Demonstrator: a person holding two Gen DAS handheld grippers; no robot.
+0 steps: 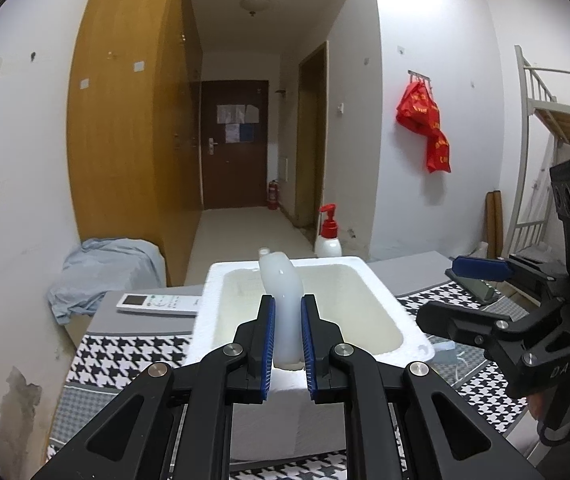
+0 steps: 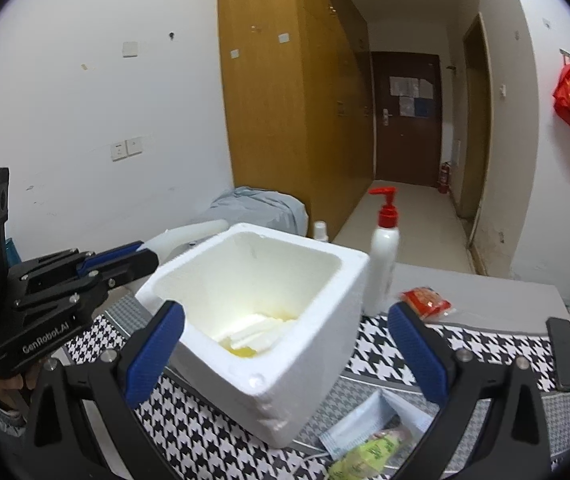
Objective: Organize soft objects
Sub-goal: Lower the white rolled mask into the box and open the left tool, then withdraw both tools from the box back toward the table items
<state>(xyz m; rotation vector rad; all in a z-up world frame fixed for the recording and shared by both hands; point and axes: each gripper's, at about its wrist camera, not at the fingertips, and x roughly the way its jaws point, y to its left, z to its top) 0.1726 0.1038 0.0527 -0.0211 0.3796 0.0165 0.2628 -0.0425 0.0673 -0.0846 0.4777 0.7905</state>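
Two grippers: left gripper (image 1: 288,334) pinching white bottle (image 1: 283,300) above foam box (image 1: 409,320); right gripper (image 2: 285,354) spread.

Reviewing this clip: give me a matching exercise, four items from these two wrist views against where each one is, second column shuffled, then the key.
Items
1. translucent white bottle
2. pump bottle with red top
3. remote control
4. red snack packet

Places
A. on the table left of the foam box, seen from the left wrist
B. lying on the table right of the pump bottle
C. clamped in the left gripper
D. standing behind the foam box's far right corner

Pairs: 1-C, 2-D, 3-A, 4-B
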